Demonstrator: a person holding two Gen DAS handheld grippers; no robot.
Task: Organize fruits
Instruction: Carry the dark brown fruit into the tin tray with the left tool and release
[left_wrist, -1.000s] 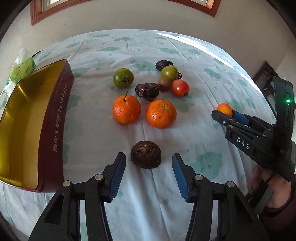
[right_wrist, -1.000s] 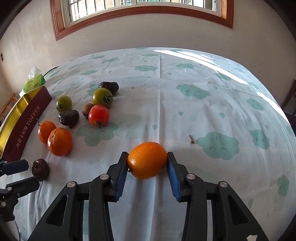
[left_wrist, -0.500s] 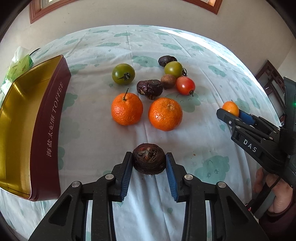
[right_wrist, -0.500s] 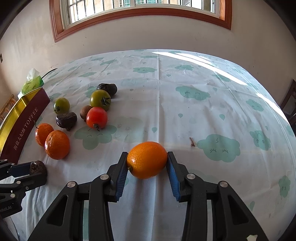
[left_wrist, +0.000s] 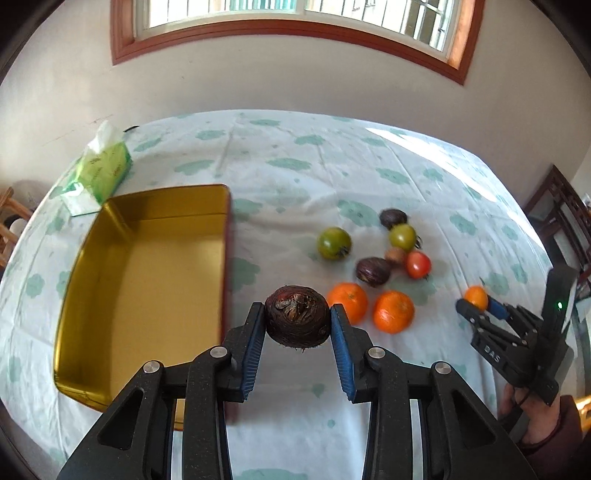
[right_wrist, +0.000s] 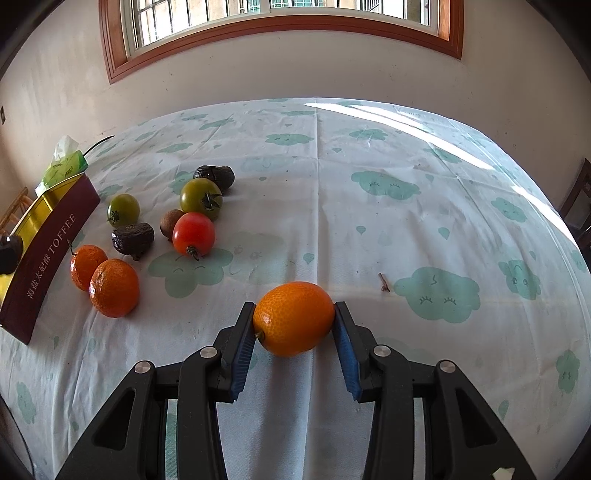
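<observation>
Left hand-held gripper (left_wrist: 297, 322) clamped dark brown fruit (left_wrist: 297, 320) beside gold tin (left_wrist: 147, 266) | right hand-held gripper (right_wrist: 294, 321) clamped kumquat (right_wrist: 294, 318) above tabletop (right_wrist: 369, 206)

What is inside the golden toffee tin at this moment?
The golden tin shows only its bare gold floor; no fruit lies in it. Its near right corner is covered by the left gripper, which holds the dark brown fruit, so that part cannot be seen.

Black left tool (left_wrist: 297, 332), blue ribbed pads (left_wrist: 252, 350), silver screws (left_wrist: 217, 352)

green tissue pack (left_wrist: 100, 170), cloud-print tablecloth (right_wrist: 369, 229)
</observation>
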